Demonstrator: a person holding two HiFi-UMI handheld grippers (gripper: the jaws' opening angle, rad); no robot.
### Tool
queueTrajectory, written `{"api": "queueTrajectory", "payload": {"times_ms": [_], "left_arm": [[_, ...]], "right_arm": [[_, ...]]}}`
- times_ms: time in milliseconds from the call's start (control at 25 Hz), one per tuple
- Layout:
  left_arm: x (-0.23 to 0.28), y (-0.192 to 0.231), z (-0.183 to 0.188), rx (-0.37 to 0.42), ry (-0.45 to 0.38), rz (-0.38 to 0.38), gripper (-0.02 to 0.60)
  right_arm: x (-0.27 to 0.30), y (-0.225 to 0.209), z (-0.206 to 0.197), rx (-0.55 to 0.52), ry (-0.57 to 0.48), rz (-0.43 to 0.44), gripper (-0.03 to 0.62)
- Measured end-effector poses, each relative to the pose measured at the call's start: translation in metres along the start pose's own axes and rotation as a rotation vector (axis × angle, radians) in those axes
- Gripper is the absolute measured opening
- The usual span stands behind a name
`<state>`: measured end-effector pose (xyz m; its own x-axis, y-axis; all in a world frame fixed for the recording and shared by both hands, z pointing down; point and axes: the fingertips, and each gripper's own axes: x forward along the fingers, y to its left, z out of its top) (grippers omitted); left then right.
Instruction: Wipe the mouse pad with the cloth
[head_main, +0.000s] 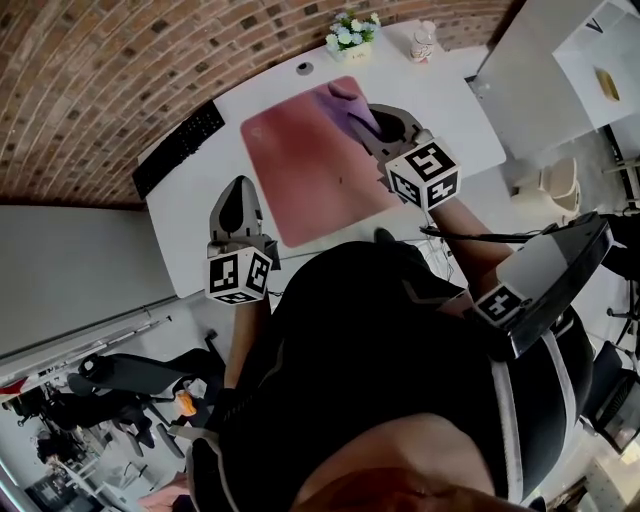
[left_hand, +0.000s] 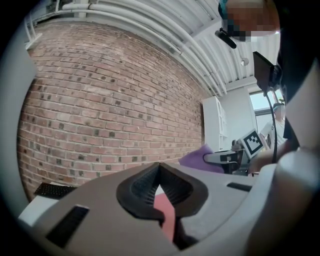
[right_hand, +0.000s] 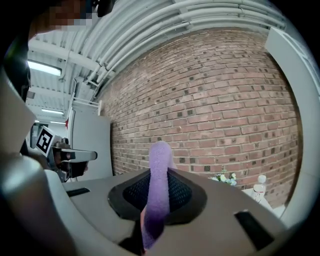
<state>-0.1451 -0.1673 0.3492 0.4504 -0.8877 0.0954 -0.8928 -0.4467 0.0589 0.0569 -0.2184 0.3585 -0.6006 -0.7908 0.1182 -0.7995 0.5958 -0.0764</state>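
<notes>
One mouse pad (head_main: 310, 170), a flat, matte, pinkish-red rectangle with rounded corners, lies slantwise in the middle of a smooth white desk (head_main: 455, 115). One cloth (head_main: 338, 98), soft, fuzzy and purple, rests bunched on the pad's far right corner; the right gripper (head_main: 372, 118) has its two dark ribbed pads pressed onto it; in the right gripper view a folded strip of the cloth (right_hand: 159, 165) stands up between them, rounded at the top. The left gripper (head_main: 240, 192) hangs over the desk's near left part, just beside the pad's left edge; in the left gripper view its fingertips (left_hand: 160, 167) meet with nothing between them, and a sliver of the pink pad shows through the gap lower down. Each gripper has a grey, smooth plastic body and one cube with black-and-white square markers, so two cubes in all. On the desk's left end lies one flat black keyboard (head_main: 180, 148); at the far edge stand one small bunch of pale flowers (head_main: 352, 30) and one small clear bottle (head_main: 424, 40). Beyond the desk rises a rough red brick wall (left_hand: 110, 100).
</notes>
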Motion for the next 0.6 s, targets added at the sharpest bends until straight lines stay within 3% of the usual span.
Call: {"api": "queueTrajectory", "payload": {"times_ms": [240, 600], "left_arm": [[-0.002, -0.022, -0.004, 0.030, -0.005, -0.068, 0.003], [-0.010, -0.016, -0.008, -0.008, 0.018, -0.009, 0.003]], "right_arm": [[-0.013, -0.004, -0.012, -0.015, 0.030, -0.009, 0.058], [-0.020, -0.005, -0.005, -0.006, 0.011, -0.019, 0.058]]}}
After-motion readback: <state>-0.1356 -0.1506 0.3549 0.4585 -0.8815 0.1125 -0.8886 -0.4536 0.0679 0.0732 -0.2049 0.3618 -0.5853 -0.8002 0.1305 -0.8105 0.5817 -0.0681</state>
